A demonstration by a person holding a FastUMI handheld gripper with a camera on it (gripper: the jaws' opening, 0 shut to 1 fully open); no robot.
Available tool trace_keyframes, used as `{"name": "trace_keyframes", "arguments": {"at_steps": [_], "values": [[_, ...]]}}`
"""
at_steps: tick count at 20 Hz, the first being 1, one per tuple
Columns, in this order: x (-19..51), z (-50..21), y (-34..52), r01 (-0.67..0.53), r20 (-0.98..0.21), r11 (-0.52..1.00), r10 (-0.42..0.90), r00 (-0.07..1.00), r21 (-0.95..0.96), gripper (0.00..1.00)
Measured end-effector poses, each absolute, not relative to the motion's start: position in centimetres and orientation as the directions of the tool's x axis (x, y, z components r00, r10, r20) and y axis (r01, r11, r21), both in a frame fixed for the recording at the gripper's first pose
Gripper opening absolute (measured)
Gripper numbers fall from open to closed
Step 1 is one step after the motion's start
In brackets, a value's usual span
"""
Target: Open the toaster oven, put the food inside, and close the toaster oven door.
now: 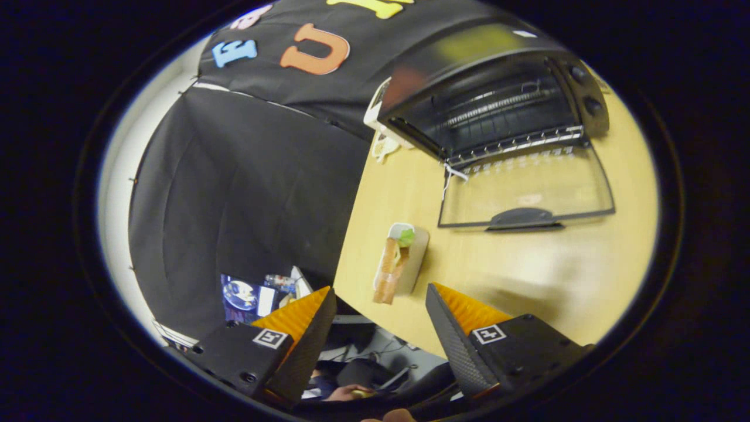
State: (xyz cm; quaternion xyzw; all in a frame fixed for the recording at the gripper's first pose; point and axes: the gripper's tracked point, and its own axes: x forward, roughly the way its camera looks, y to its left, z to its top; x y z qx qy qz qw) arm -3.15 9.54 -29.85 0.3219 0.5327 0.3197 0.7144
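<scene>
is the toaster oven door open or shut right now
Open: the toaster oven door lies folded down flat on the table, rack exposed. Gripper open.

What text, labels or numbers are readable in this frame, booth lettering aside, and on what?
None readable.
Toaster oven knobs: any markings too blurred.
White mark on the oven's top: too small.
Square tags on the gripper: coded patterns, no words.
Clutter beyond the table edge: blurred.
Jaws open, empty; sandwich lies just ahead of them.
</scene>
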Motion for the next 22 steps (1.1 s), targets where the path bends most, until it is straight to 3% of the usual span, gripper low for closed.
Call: {"name": "trace_keyframes", "arguments": {"at_steps": [4, 9, 12, 15, 22], "values": [[-2.4, -34.1, 13.8, 0.015, -0.618, 0.626, 0.764, 0.184, 0.779, 0.9], [-1.0, -37.0, 15.6, 0.067, -0.675, 0.676, 0.716, 0.176, 0.734, 0.8], [-0.7, -37.4, 15.7, 0.075, -0.715, 0.716, 0.674, 0.186, 0.694, 0.68], [-0.8, -37.1, 16.5, 0.076, -0.744, 0.745, 0.644, 0.18, 0.663, 0.45], [-0.4, -35.5, 16.1, 0.009, -0.779, 0.792, 0.599, 0.185, 0.611, 0.34]]}}
